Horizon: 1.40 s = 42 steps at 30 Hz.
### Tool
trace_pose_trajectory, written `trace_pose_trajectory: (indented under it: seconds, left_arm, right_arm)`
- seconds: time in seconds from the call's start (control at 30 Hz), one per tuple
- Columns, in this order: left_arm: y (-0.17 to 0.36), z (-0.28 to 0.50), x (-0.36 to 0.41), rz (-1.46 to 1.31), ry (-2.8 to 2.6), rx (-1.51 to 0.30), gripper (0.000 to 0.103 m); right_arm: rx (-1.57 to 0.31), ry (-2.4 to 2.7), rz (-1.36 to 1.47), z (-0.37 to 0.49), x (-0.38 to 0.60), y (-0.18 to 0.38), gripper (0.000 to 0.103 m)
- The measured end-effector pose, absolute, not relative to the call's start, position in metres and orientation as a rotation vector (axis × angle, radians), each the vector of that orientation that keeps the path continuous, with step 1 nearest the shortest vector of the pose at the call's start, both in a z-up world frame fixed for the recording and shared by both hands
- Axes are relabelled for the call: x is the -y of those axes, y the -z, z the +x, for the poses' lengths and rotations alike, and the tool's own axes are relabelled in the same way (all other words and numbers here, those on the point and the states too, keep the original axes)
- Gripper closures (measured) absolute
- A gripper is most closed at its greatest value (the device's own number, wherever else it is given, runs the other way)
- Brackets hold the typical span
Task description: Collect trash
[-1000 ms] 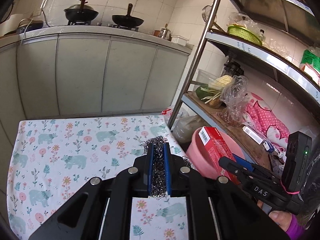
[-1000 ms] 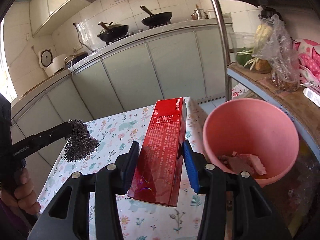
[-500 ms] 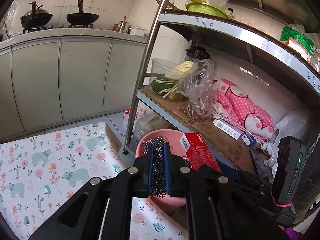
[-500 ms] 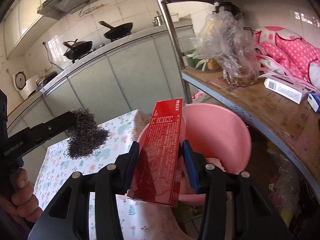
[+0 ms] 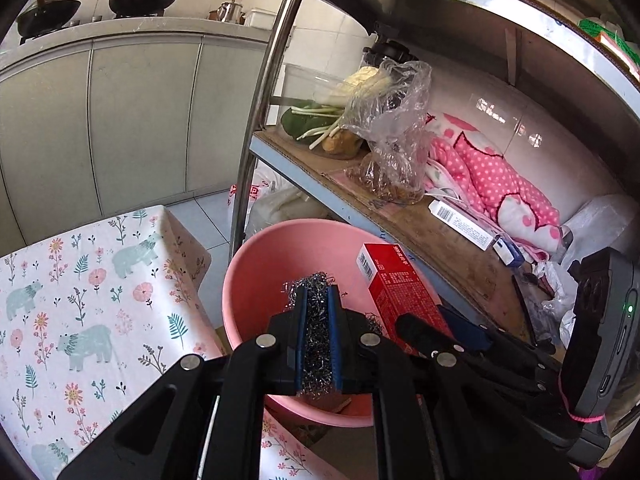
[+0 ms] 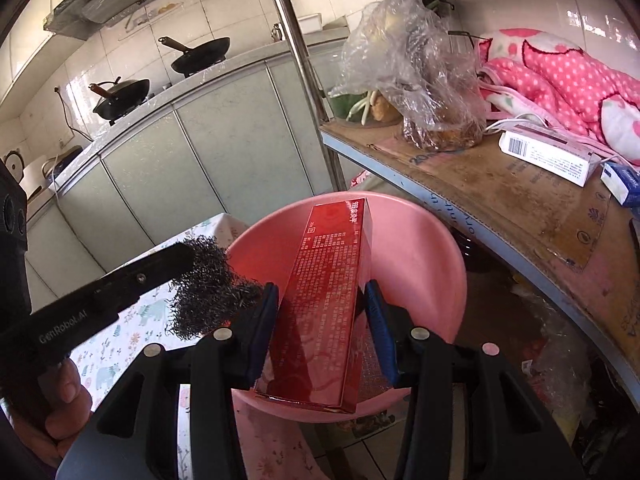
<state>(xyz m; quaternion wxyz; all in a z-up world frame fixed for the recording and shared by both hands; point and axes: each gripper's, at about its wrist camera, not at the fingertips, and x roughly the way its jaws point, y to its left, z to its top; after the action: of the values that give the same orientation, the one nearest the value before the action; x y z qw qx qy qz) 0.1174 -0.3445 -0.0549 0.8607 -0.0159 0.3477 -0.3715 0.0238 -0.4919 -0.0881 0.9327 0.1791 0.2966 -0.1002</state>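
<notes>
A pink plastic bin point(image 5: 256, 280) point(image 6: 424, 264) stands on the floor beside the table corner. My left gripper point(image 5: 317, 300) is shut on a wad of steel wool point(image 5: 316, 328) point(image 6: 208, 288) and hangs over the bin's near rim. My right gripper point(image 6: 320, 300) is shut on a long red carton point(image 6: 332, 280) point(image 5: 396, 284), held over the bin's opening, just right of the steel wool. The bin's bottom is mostly hidden behind both items.
A table with a floral cloth point(image 5: 80, 300) lies to the left. A metal rack post point(image 5: 260, 120) rises behind the bin. The cardboard-lined shelf point(image 6: 520, 208) over the bin's right side carries a plastic bag point(image 6: 416, 80), a pink blanket point(image 6: 568, 76) and small boxes point(image 6: 548, 156). Grey cabinets point(image 5: 120, 120) stand behind.
Both grippers have swung right from over the table to above the pink bin and dropped closer to it. Each keeps its hold on its item.
</notes>
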Motion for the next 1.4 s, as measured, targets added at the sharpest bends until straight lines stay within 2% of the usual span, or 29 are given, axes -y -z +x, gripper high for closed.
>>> trace_pose_trajectory:
  seconds: [0.4,0.5,0.57,0.73,1.4]
  left_arm:
    - [0.069,0.122,0.357,-0.007,0.778,-0.765,0.091]
    - [0.07,0.123,0.358,-0.009,0.777,-0.786,0.086]
    - [0.07,0.123,0.357,-0.013,0.776,-0.787,0.079]
    - [0.066,0.118,0.357,0.002,0.773,-0.765,0.074]
    - [0.027,0.085,0.339,0.019,0.748,-0.652,0.073]
  right_arm:
    - [-0.648,0.22,0.377,0.037,0.501,0.102,0.057]
    - [-0.673,0.227,0.364,0.039,0.499,0.106,0.057]
    - [-0.683,0.233,0.362,0.039,0.499,0.108,0.057]
    - [-0.689,0.241,0.361,0.038,0.499,0.109,0.056]
    - [-0.649,0.223,0.324,0.015,0.48,0.081,0.055]
